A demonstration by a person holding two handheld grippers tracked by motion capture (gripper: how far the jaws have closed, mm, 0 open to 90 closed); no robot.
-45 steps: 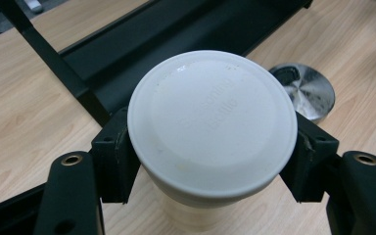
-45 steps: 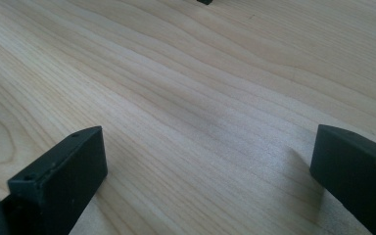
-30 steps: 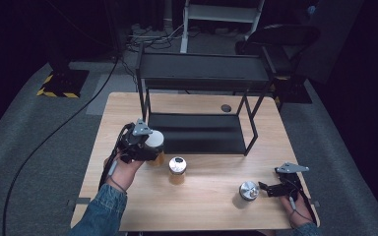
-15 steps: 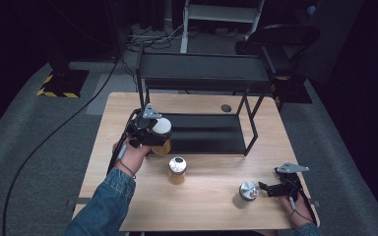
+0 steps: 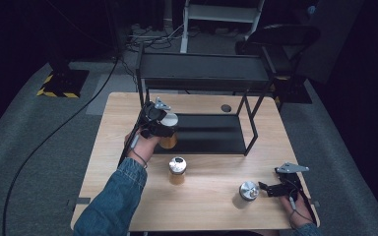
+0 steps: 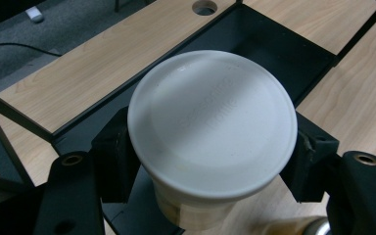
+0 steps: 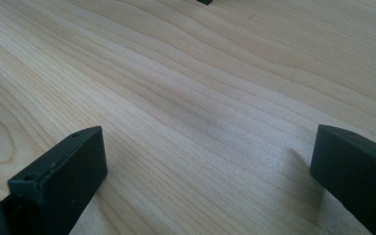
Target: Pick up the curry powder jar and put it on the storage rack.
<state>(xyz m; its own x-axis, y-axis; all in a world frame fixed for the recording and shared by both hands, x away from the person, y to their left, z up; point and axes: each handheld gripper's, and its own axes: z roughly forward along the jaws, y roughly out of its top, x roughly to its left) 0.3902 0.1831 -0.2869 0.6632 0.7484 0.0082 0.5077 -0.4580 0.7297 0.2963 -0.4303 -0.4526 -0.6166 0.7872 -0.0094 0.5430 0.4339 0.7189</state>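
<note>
**White-lidded jar at the rack's left front corner**

White plastic caps the jar (image 6: 210, 142) that the left gripper (image 5: 158, 123) pinches, its two black pads pressed on the jar's sides just under the lid. The jar stands upright in the grip, long axis vertical, amber body below the lid, and in the high view it hangs at the left front corner of the black rack's lower shelf (image 5: 211, 132). That shelf lies straight ahead of the jaws and a little to the right, so the coming move looks like a short carry over the shelf's front edge and between the rack's posts; the left front post stands close beside the jar and is the thing to miss.

Outward from there, a second jar (image 5: 177, 169) with a metal-looking lid stands on the table (image 5: 113, 147) near the middle, well clear of the shelf. A third jar (image 5: 249, 191) sits toward the table's right front corner, just beside the right gripper (image 5: 269, 189), whose jaws are spread with nothing but bare wood between them. The left hand is plainly the nearer to the rack.

Light wood table, dark grey carpet around it, a dim room behind with a chair and cables
</note>
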